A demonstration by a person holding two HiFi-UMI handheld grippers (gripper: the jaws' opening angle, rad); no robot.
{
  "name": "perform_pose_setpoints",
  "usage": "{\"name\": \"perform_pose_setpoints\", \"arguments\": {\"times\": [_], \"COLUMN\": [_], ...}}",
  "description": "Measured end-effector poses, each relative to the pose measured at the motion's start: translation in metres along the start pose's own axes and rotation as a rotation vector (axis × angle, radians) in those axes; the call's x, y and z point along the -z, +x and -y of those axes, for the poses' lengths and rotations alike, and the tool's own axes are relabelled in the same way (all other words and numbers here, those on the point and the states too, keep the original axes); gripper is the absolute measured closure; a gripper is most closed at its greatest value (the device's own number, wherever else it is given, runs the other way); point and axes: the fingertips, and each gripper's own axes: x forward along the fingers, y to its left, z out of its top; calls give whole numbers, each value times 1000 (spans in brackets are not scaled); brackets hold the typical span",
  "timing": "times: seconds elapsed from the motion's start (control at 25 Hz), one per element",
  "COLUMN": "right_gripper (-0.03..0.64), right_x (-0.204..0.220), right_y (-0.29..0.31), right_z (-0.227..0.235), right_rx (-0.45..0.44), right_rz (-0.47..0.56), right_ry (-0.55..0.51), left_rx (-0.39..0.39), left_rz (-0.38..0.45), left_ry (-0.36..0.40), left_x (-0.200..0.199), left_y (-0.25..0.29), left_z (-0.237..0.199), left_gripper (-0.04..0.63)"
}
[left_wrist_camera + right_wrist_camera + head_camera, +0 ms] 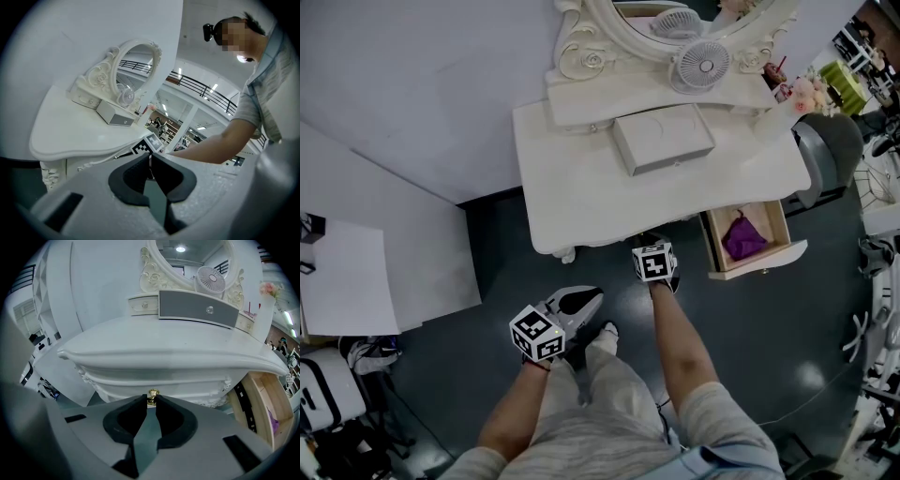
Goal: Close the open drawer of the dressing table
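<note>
Dressing table (581, 187): open drawer (787, 251) juts off its right front edge over dark floor (750, 328). Right gripper (150, 399) clamps the table-front brass knob (153, 393), shown only in its own view. Left gripper (150, 157): jaws together.

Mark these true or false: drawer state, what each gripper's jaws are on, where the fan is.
1. The side drawer stands open with a purple item inside. True.
2. The right gripper has its jaws on that drawer's front. False: they are shut on the gold knob at the middle front of the dressing table.
3. The left gripper has its jaws shut with nothing between them. True.
4. The fan lies on the floor. False: it stands on the dressing table.
</note>
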Motion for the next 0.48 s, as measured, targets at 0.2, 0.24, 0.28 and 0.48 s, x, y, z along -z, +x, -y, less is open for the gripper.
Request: {"name": "perform_pose_setpoints", "arguments": {"times": [0.2,0.24,0.28,0.48], "right_gripper": [560,558,558,562], "right_x": [0,0,0,1], "right_y": [0,0,-1,-1], "right_z": [-1,-1,0,2], "right_rx": [0,-1,-1,1], "right_rz": [-12,-14,-16,-49], "right_ry": [1,6,12,25], "left_rx": [0,0,0,-2], "left_rz": [-2,-2,-2,-3], "left_ry": [3,5,6,21], "left_x": [0,-1,-1,-5], "left_y": [-1,-2,-2,-5], "left_z": [0,1,2,4], "left_gripper": [568,568,568,568]}}
